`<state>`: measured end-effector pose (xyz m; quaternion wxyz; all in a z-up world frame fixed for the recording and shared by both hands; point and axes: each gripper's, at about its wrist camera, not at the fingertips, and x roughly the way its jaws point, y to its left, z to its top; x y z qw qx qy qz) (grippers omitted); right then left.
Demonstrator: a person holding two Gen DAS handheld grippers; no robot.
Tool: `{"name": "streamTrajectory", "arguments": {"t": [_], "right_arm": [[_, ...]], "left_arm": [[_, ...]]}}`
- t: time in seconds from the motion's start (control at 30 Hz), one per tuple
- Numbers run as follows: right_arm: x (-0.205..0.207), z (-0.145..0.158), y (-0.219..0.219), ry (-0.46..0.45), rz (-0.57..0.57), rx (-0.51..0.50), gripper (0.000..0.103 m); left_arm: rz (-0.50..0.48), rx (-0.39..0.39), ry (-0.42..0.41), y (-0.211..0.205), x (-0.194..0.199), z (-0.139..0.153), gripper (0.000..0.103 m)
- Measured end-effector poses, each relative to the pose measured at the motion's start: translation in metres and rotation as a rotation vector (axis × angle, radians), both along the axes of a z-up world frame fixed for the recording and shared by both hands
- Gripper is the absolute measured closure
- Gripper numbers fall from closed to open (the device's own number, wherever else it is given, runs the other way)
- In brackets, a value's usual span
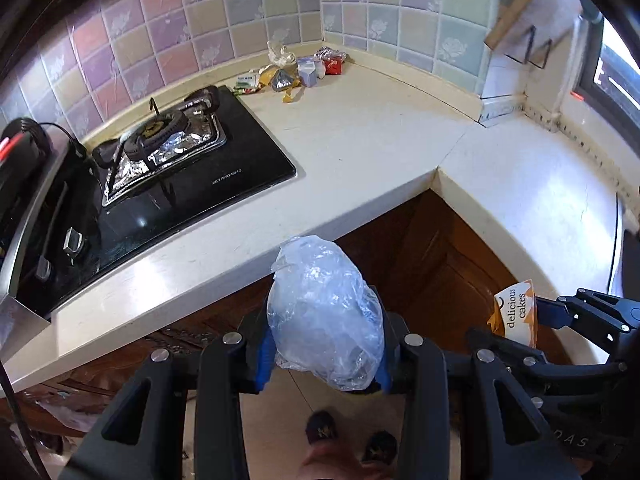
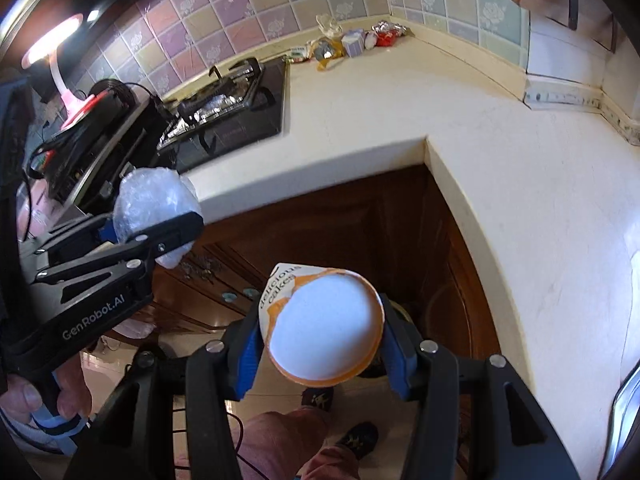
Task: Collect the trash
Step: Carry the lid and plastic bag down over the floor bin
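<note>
The left gripper (image 1: 326, 354) is clamped on a crumpled clear plastic bag (image 1: 324, 316), its blue pads (image 1: 264, 364) pressing the wad from both sides; the bag bulges up past the fingertips. The right gripper (image 2: 324, 354) is clamped on an orange-and-white paper cup (image 2: 324, 326) printed "delicious cakes", held tilted with its white round face toward the camera and blue pads (image 2: 246, 364) against its sides. Both grippers hang side by side off the near edge of the cream countertop (image 1: 360, 148), over the brown wooden cabinet doors (image 1: 432, 248) in the inner corner of the L-shaped counter. Below them the pale tiled floor (image 1: 276, 412) shows, with the person's dark slippers (image 1: 322, 432) and reddish trouser leg (image 2: 280, 440). A hand (image 2: 24, 396) grips the left tool's handle in the right wrist view.

On the counter to the left sits a black glass gas hob (image 1: 192, 160) with foil around its burner. At the far back, against the pastel tiled wall (image 1: 200, 20), lies a small pile of wrappers and cartons (image 1: 296, 72), well apart from both grippers.
</note>
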<state>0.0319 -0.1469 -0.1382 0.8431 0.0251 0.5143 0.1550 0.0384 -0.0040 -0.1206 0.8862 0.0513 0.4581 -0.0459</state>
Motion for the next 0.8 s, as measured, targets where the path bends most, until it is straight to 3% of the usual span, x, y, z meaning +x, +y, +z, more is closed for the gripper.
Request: {"name": "streamTrajectory", "arguments": {"t": [0.4, 0.63, 0.8], "right_arm": [[-0.018, -0.080, -0.003, 0.089, -0.028, -0.044, 0.051], [-0.016, -0.114, 0.003, 0.135, -0.046, -0.044, 0.051], [-0.016, -0.131, 0.006, 0.144, -0.051, -0.041, 0.051]], "left_arm": [[0.040, 0.204, -0.320, -0.004, -0.068, -0.056, 0.066], [0.029, 0.254, -0.409, 0.000, -0.087, -0.077, 0.066], [-0.001, 0.227, -0.434, 0.001, -0.090, -0.086, 0.066]]}}
